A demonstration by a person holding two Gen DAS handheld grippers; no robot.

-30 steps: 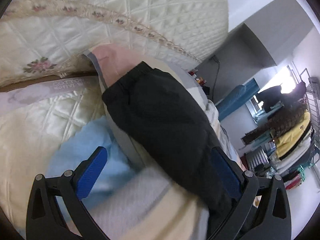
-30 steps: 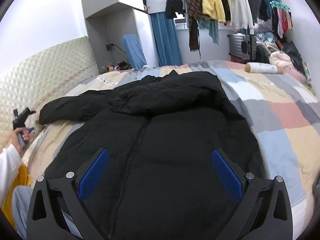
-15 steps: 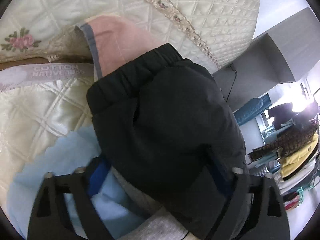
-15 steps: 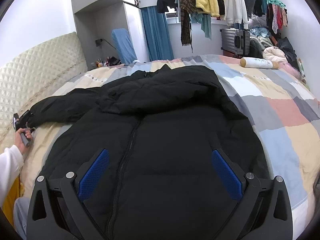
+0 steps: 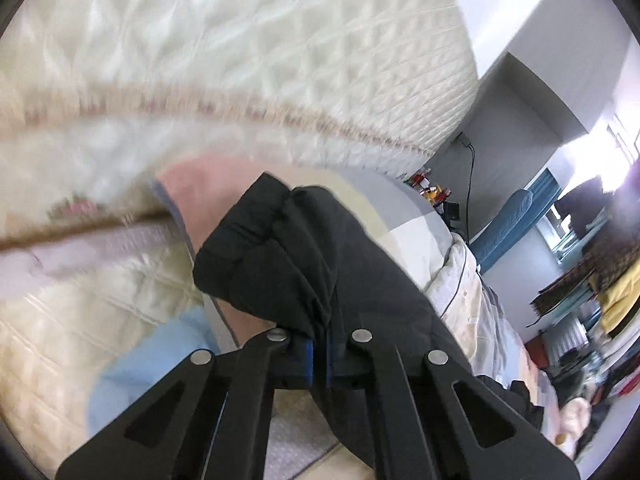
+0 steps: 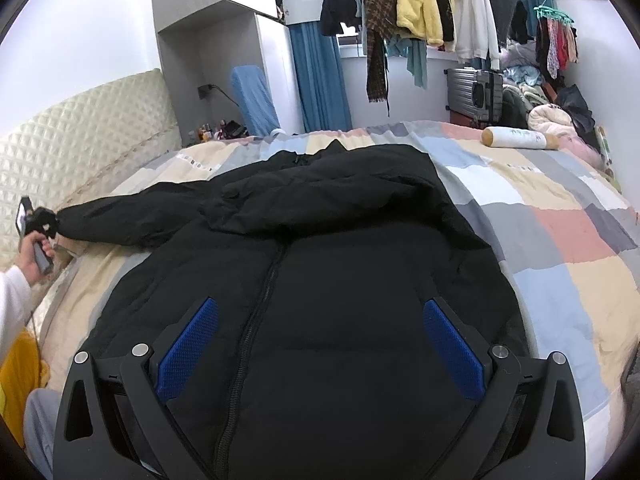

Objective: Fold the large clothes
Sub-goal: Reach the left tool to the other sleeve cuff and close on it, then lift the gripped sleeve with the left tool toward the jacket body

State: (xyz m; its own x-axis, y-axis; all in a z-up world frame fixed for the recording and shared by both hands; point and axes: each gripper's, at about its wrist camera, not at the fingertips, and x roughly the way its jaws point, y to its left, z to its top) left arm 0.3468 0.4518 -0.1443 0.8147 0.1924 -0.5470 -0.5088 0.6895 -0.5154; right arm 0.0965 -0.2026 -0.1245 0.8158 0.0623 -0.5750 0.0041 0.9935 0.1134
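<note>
Jacket (image 6: 320, 280) lies front-up, zipped, across the patchwork quilt (image 6: 560, 240), collar toward the far side of the bed, hem nearest the right gripper. Going L to R: at far L the sleeve (image 5: 304, 264) runs out sideways toward the quilted headboard (image 5: 240, 40), its long axis roughly across the jacket's body. L gripper (image 5: 318, 354) is pinched on fabric just behind the cuff, blue pads pressed nearly together w/ cloth between them (wrist view is motion-blurred, so exact bite depth is unclear). Centre: zipper line runs away from the cam. R gripper (image 6: 320, 344) hangs over the lower front, fingers spread wide, holding nothing. Judging by this, the sleeve must swing inward, R-ward across the chest; the L hand is the nearer one.
</note>
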